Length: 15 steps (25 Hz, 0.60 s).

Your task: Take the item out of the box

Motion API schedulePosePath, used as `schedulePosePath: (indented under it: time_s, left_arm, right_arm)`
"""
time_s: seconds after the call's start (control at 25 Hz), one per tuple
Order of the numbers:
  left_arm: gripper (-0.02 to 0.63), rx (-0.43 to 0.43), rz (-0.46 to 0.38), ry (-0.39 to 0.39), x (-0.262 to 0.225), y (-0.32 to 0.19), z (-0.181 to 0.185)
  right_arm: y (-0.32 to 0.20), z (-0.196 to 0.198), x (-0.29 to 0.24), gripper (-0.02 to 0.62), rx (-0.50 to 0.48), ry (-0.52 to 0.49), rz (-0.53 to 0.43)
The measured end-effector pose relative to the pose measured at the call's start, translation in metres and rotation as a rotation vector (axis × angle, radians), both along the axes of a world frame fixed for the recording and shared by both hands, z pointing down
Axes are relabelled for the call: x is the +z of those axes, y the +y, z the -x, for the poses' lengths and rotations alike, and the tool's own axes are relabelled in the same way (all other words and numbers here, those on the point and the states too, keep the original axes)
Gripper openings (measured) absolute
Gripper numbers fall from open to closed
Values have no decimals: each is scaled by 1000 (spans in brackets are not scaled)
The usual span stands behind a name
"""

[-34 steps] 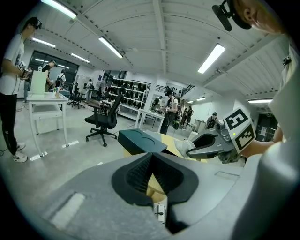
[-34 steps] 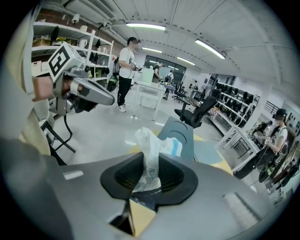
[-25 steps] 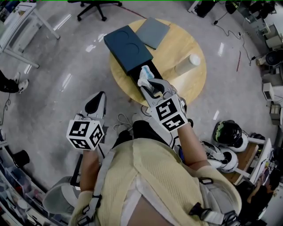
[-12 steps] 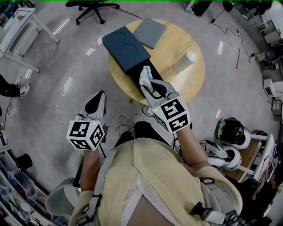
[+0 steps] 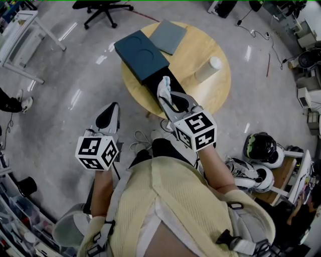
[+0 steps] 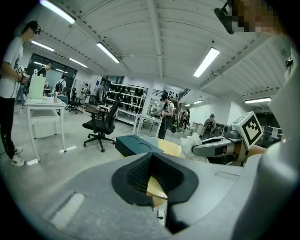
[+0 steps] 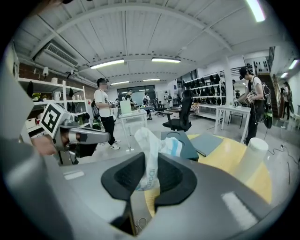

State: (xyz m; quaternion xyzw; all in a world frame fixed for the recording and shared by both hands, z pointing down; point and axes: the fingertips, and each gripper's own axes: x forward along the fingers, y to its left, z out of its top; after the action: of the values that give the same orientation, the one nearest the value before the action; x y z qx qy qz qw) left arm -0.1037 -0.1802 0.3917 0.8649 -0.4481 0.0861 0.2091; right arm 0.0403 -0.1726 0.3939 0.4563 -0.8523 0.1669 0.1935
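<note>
A dark blue box (image 5: 142, 55) lies on the round wooden table (image 5: 200, 103), its black inner tray (image 5: 169, 79) slid out toward me. My right gripper (image 5: 165, 94) hovers over that tray, shut on a crumpled white plastic packet with blue print (image 5: 163, 86). In the right gripper view the packet (image 7: 151, 147) stands up between the pads (image 7: 126, 176). My left gripper (image 5: 108, 116) hangs low at the left, off the table, shut and holding nothing. In the left gripper view the left gripper (image 6: 151, 171) points toward the box (image 6: 136, 143) and the packet (image 6: 190, 143).
A grey flat lid (image 5: 169, 36) lies beside the box at the table's far side. A white cylinder (image 5: 208, 69) stands on the table's right. An office chair (image 5: 100, 7) and a white desk (image 5: 20, 35) stand beyond; helmets (image 5: 261, 150) lie on the floor at the right.
The right gripper with the packet has shifted slightly, staying over the open tray. The left gripper has not moved.
</note>
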Motion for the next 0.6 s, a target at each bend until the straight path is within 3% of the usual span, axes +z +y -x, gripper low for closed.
schedulePosePath:
  time_s: [0.6]
  left_arm:
    - [0, -9, 6, 6, 4, -5, -1]
  right_arm:
    - [-3, 0, 0, 71, 21, -38, 8]
